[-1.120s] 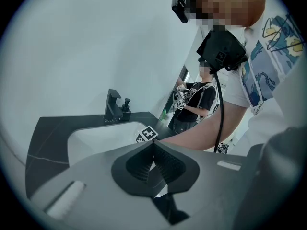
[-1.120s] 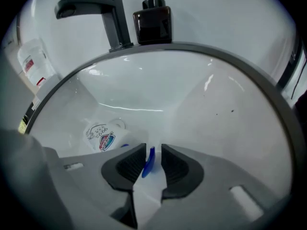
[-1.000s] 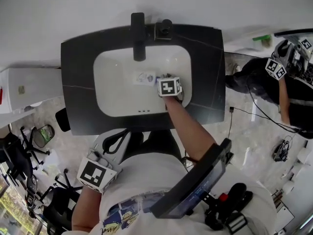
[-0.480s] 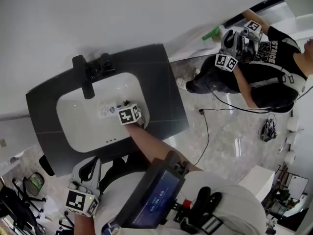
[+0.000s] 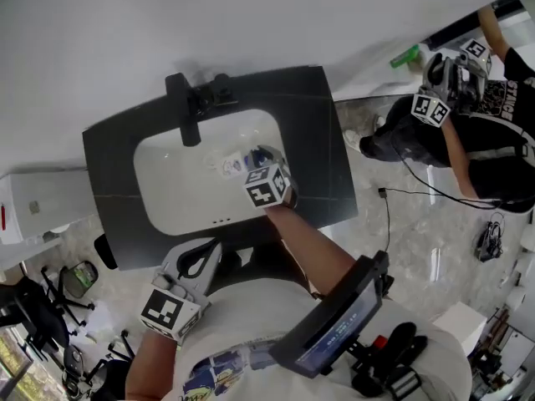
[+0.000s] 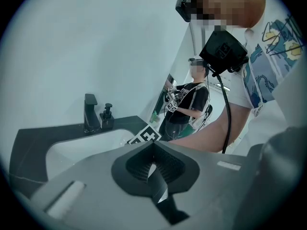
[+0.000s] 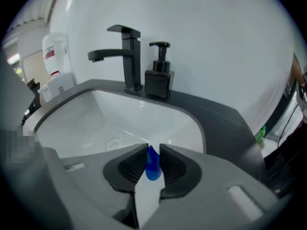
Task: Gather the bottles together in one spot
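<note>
Since the earlier head views, the right gripper (image 7: 153, 148) has been raised from the floor of the sink basin (image 7: 144, 111), and the bottle (image 7: 152, 166) has been brought up with it. Its jaws have just been opening slightly, yet the blue cap of the bottle is seen wedged between the ribbed pads (image 7: 129, 169) and touched on both sides. The grip is therefore judged to be retained, though loosened. The bottle is held above the basin, in front of the faucet (image 7: 125, 56) and the soap dispenser (image 7: 158, 75), clear of the basin floor. No other bottle can be made out in the basin.

The left gripper (image 6: 153, 150) is held low at the person's side, short of the dark countertop (image 6: 29, 147). Its jaws are closed together and nothing is held between them.

Pick-up is judged complete and transfer to be in hand. A gathering spot cannot be identified from these views. Because the hold is on the cap alone and has been slackened, the bottle may swing or slip; firm closure is advised before it is carried further
</note>
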Action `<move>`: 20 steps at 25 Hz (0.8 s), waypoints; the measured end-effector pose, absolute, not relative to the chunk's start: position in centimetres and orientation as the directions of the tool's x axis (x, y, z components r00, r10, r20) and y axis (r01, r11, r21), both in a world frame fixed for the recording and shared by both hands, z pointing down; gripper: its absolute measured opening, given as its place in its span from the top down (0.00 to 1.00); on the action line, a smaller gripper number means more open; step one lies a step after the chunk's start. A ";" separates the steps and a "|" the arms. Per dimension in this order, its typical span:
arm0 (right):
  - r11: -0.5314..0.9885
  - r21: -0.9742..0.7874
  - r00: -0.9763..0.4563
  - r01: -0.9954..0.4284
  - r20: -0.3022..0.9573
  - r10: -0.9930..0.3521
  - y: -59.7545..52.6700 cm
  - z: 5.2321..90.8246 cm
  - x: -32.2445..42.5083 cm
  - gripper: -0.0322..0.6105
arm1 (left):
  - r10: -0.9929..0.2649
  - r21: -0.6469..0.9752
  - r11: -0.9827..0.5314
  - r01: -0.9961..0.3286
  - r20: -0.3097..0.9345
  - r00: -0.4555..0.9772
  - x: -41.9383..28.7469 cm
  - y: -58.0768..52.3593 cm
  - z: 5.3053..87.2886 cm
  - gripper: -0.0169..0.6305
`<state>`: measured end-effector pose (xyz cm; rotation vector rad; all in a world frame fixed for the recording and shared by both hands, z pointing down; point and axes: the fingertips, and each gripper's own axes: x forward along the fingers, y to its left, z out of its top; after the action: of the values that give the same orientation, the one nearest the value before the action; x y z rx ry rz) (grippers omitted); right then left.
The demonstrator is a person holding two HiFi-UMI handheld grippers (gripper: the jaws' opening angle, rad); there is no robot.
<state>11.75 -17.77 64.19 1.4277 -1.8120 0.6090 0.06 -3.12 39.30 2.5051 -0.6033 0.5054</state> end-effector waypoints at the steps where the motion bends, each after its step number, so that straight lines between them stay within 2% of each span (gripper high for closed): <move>1: 0.291 0.097 -0.112 -0.952 0.773 -0.624 -18.0 63.4 11.7 0.84 | -0.311 0.387 -0.776 -0.497 0.451 0.836 0.3 -3.2 39.2 0.97; 7: 0.440 0.283 -0.122 -0.852 0.710 -0.693 -18.9 59.6 11.6 0.84 | -0.298 0.378 -0.793 -0.478 0.445 0.845 1.8 -2.8 38.9 0.97; 20: 0.541 0.504 -0.218 -0.673 0.564 -0.796 -23.8 48.7 14.4 0.87 | -0.346 0.387 -0.765 -0.515 0.428 0.835 3.7 -2.8 38.0 0.97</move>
<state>14.42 -23.80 48.70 1.1913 -1.9570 -0.1901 3.69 -2.81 38.02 2.5143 -0.6336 0.4569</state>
